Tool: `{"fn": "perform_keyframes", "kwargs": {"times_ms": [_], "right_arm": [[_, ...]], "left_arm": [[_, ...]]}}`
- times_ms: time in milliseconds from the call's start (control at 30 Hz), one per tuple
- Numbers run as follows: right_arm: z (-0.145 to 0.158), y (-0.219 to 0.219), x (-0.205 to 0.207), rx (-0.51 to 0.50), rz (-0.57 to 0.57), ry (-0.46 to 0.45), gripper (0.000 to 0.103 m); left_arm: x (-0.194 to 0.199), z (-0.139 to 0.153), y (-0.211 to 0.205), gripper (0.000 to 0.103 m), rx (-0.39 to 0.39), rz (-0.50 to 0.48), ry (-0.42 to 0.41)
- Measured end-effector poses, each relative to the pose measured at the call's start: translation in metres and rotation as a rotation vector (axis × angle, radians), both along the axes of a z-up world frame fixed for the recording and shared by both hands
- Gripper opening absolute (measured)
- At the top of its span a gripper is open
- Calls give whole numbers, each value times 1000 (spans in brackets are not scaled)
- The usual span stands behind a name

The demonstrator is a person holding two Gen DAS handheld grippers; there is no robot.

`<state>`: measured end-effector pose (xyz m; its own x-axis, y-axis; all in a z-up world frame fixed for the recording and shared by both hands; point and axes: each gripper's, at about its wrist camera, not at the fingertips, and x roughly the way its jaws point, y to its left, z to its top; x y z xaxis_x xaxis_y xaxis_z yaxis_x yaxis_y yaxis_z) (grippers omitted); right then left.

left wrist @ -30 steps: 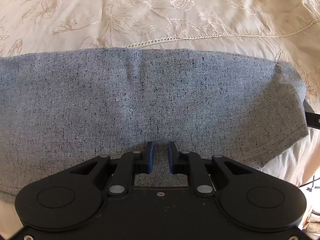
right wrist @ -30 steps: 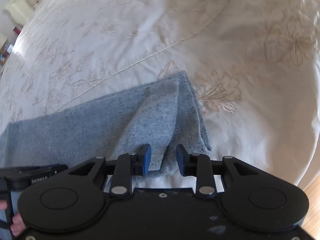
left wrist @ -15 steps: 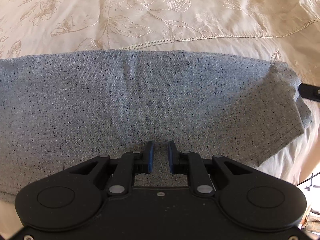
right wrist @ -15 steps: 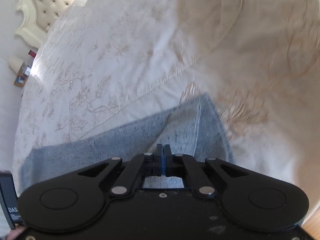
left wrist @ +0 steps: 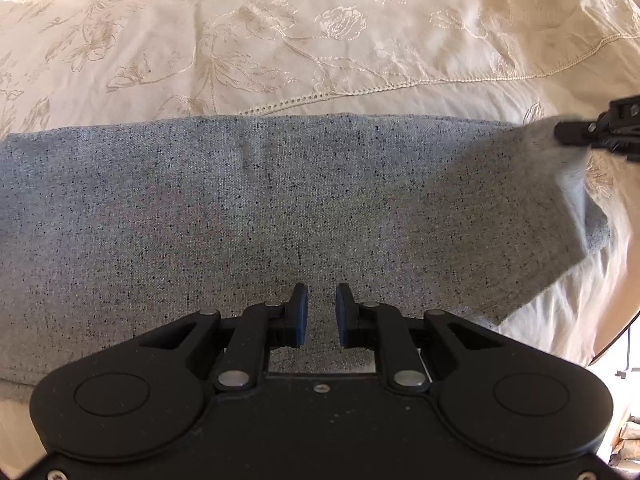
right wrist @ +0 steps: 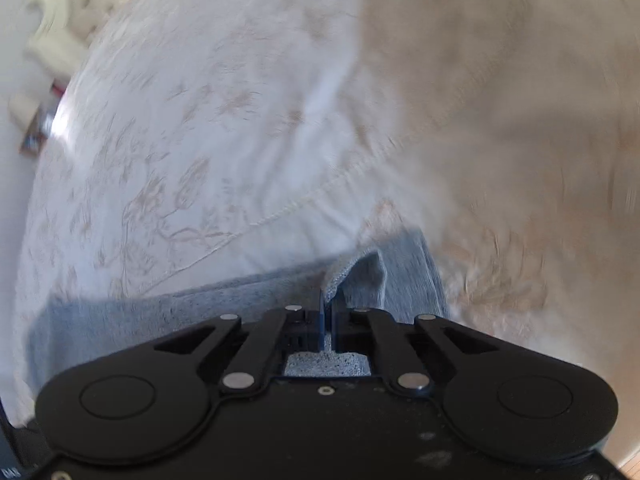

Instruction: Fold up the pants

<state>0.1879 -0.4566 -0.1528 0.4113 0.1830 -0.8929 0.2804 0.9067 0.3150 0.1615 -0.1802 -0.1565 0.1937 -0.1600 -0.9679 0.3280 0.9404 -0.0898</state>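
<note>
The grey speckled pants (left wrist: 280,208) lie in a wide band across the cream bedspread. My left gripper (left wrist: 321,312) is open, its blue pads just above the near edge of the cloth, holding nothing. My right gripper (right wrist: 327,304) is shut on the end of the pants (right wrist: 360,276) and lifts that corner off the bed. In the left wrist view the right gripper (left wrist: 600,134) shows at the far right, pulling the cloth end up. The right wrist view is blurred by motion.
The embroidered cream bedspread (left wrist: 320,40) spreads all around, with a stitched seam (left wrist: 360,90) beyond the pants. A tufted headboard (right wrist: 80,8) and a nightstand (right wrist: 32,128) stand at the far left. The bed edge (left wrist: 592,312) drops off at the right.
My right gripper closed on the end of the pants and raised it up and inward. The left gripper stayed in place and open.
</note>
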Motion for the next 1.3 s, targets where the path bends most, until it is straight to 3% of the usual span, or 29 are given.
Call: {"fn": "perform_keyframes", "kwargs": {"times_ms": [167,267,400,433,500,600,800,967,1000,1200,1300], "right_arm": [[61,15,-5,-156,94,-14,4],[48,15,-2,-239,101,32,9],[13,16,4,-523,72,161,16],[18,17,0,-529,63,129,19],[33,20,-11,-437,71,31,19],[38,36,-19,-302,99,-35,18],[9,73,-26,-209,147,-22,18],[-25,89,-30,-272,159,211,17],[-23,92,-33,-286,149,215,18],[28,141,-37,-271,92,78,19],[53,194,-23,-242,78,5,19]], "left_arm": [[2,-4,-2,22,-27,-11,-14],[3,-8,-7,22,-32,-17,-23],[0,-1,-4,22,-43,-24,-27],[-2,3,-1,22,-44,-27,-40],[-6,12,8,24,-45,-23,-69],[-10,26,36,28,-11,25,-143],[6,38,135,28,73,241,-183],[19,42,246,28,178,433,-202],[22,45,273,28,194,472,-206],[31,58,420,29,221,667,-206],[37,52,489,38,177,753,-155]]}}
